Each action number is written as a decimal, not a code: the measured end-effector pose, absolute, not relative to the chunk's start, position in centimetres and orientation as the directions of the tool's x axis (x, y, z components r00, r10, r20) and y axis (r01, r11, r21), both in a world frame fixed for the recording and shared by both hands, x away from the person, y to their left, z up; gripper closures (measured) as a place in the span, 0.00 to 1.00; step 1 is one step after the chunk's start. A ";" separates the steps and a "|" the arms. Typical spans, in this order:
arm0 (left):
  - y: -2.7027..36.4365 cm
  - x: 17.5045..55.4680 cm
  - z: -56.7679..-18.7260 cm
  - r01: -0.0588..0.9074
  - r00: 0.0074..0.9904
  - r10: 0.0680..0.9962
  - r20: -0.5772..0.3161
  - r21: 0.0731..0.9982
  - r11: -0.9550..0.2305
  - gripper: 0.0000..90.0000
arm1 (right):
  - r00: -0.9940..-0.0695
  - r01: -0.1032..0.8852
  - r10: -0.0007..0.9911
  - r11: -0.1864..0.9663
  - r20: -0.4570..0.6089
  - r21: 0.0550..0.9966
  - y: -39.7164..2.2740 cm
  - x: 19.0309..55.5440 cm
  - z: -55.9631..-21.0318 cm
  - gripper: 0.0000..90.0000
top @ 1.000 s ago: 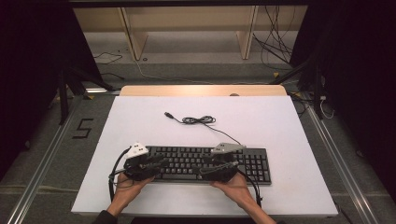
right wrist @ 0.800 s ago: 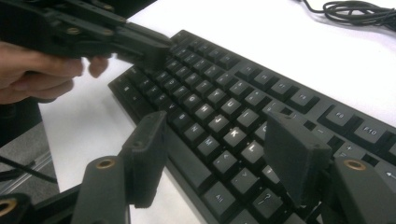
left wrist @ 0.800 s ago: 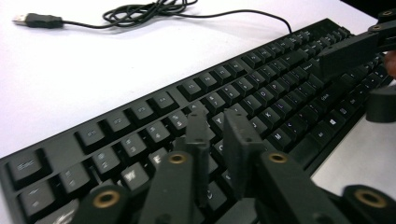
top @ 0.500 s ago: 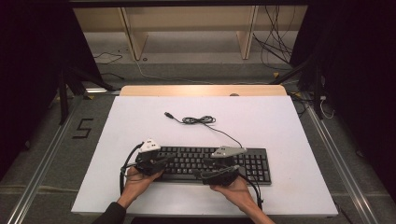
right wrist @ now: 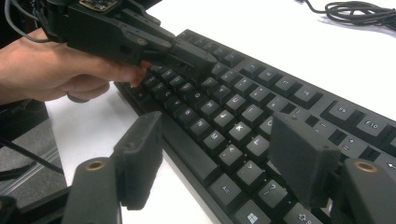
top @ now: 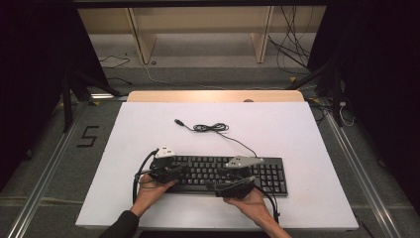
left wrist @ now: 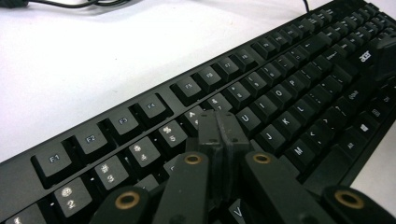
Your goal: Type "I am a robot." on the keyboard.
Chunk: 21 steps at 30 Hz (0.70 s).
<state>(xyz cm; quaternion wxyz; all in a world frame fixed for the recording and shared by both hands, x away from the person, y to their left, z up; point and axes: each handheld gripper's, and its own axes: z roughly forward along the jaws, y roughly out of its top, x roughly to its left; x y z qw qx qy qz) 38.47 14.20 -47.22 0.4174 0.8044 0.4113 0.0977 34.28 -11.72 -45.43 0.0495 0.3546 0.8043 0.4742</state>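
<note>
keyboard: black, full-size, flat on the white worktop near the person's edge, long side running across. Lies square, not lifted.
cable: its own lead runs from the back edge to a loose coil further up the worktop, plug end free, not connected to anything.
left hand-held gripper: over the left part of the key field, jaws pressed together with nothing between them. In the left gripper view the joined tip sits on or just above the number/upper letter rows; contact can't be confirmed.
right hand-held gripper: at the front edge, mid-right. Jaws apart and just been opening further. In the right gripper view one pad hangs off the front edge over bare worktop, the other above the bottom key rows. Front rail lies between them, not pinched.
progress: looks like key pressing with the closed left tip while the right lets go of the front edge. Nothing relocated, cable not tidied or plugged.
left to do: my read, the key press itself isn't confirmed; right grip would need re-closing if the board is to be moved.
</note>
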 end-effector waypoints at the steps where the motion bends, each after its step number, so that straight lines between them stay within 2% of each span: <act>1: 14.2 38.5 -47.3 0.583 0.638 0.747 -0.188 0.752 -0.308 0.99 | -0.744 0.523 0.617 0.299 0.256 0.798 -11.7 34.3 -45.4 0.39; 21: 13.8 38.8 -47.9 0.596 0.633 0.758 -0.160 0.726 -0.344 0.99 | -0.742 0.520 0.620 0.294 0.255 0.802 -12.1 33.9 -45.3 0.38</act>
